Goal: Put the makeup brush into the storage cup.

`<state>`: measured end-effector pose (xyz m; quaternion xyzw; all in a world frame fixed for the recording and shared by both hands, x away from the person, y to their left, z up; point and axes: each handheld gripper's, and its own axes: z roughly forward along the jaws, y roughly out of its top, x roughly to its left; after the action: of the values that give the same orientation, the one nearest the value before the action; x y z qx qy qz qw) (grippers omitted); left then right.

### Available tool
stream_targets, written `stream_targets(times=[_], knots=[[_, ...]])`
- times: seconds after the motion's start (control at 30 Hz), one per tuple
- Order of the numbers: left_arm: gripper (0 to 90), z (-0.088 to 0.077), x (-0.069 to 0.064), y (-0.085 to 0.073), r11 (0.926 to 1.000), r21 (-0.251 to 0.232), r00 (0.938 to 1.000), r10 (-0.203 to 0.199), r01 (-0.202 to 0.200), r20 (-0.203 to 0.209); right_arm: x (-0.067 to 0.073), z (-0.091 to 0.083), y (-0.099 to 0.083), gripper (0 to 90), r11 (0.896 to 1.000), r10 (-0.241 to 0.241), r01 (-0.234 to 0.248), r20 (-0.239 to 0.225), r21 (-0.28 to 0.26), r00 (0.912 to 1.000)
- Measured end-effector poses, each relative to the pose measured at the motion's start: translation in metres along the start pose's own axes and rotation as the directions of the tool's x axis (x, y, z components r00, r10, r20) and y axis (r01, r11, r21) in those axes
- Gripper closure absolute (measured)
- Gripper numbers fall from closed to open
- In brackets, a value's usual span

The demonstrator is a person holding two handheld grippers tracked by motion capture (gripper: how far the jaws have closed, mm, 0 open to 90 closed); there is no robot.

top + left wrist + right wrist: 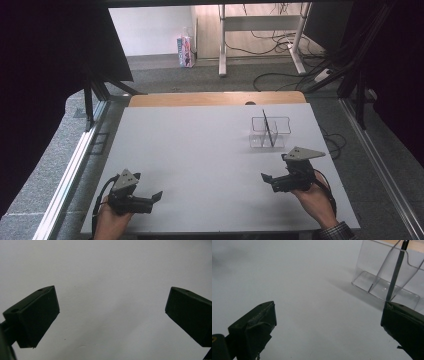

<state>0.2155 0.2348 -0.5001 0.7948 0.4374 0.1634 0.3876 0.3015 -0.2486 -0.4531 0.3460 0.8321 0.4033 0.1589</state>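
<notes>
A clear plastic holder (pixel 278 123) with compartments stands on the white table (pixel 200 150) at the far right. A thin dark pen (pixel 268 129) leans upright inside it. My right gripper (pixel 269 181) is held just in front of the holder, open and empty, pointing left. In the right gripper view the holder (pixel 374 270) and pen (pixel 395 272) sit at the upper right, beyond my open right gripper (pixel 329 317). My left gripper (pixel 154 199) rests near the front left edge, pointing right. In the left gripper view my left gripper (pixel 112 312) stands wide open over bare table.
A wooden strip (pixel 215 98) borders the table's far edge. Beyond it are carpet, a pink carton (pixel 185 50), desk legs (pixel 222 45) and loose cables (pixel 280 75). Metal rails (pixel 75 165) run along both sides.
</notes>
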Motion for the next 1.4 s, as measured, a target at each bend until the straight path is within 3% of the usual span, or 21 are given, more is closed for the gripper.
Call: stream_targets(times=[0.7, 1.4], knots=[[0.0, 0.000, 0.000, 0.000, 1.0000, -0.005, 1.0000, 0.000, 0.000, -0.004, 0.007, -0.015, -0.018, 0.0, 1.000, 0.004, -0.004, 0.015, 0.024, 0.9999], [0.0, 0.000, 0.000, 0.000, 1.0000, 0.000, 0.9999, 0.007, -0.007, -0.007, 0.005, -0.027, -0.037, 0.0, 0.998, 0.008, -0.011, 0.049, 0.068, 0.9988]])
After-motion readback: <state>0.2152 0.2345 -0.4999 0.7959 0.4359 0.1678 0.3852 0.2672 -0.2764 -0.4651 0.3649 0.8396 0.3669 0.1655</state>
